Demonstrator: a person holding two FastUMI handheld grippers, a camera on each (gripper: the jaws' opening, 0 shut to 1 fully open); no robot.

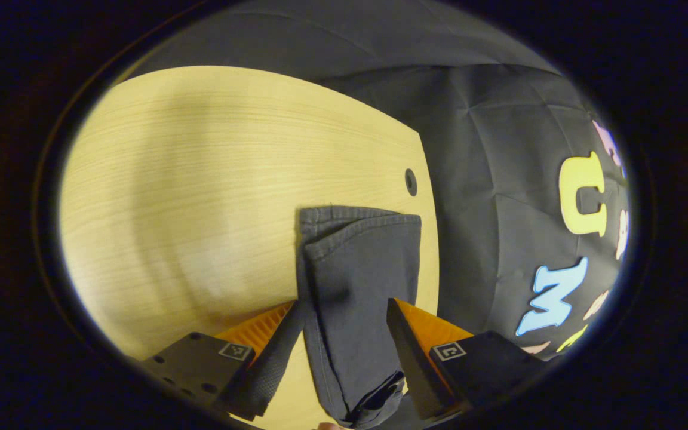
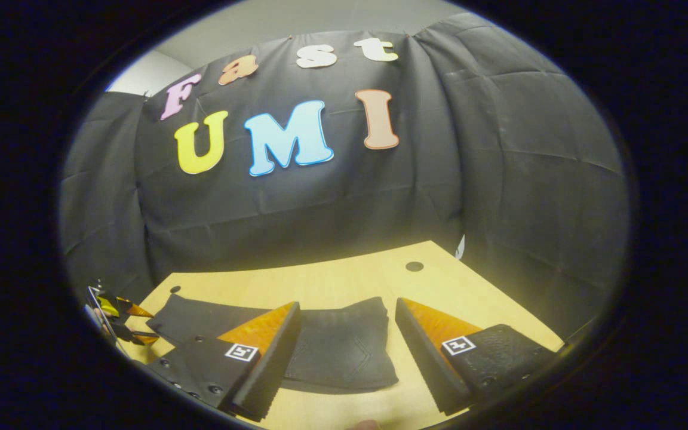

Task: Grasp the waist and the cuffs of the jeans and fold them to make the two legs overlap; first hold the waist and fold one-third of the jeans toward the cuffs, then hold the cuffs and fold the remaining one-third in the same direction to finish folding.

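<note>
In the left gripper view, the left gripper [image 1: 344, 334] points along a pale wooden table [image 1: 200, 197], and a leg end of the dark jeans [image 1: 356, 269] lies between its 2 fingers [image 1: 407, 352]. The jaws stand spread, with cloth running down the gap; whether either finger touches the fabric cannot be told. The hemmed cuffs [image 1: 356, 224] lie stacked, one edge just above the other, and they sit near the table's far edge, just below a small round hole [image 1: 411, 181] in the tabletop. The black cloth wall [image 1: 499, 197] of the booth hangs beyond that edge. In the right gripper view, the right gripper [image 2: 347, 352] hovers low over the same table [image 2: 344, 280] with its jaws spread wide, and the waist end of the jeans [image 2: 344, 346] lies flat on the wood between and beyond the 2 fingers [image 2: 272, 352], which do not pinch it. The garment stretches away to the left across the table, toward the other gripper [image 2: 120, 322] at the far left. A round hole [image 2: 414, 266] marks the tabletop farther back, near the wall [image 2: 320, 209].
</note>
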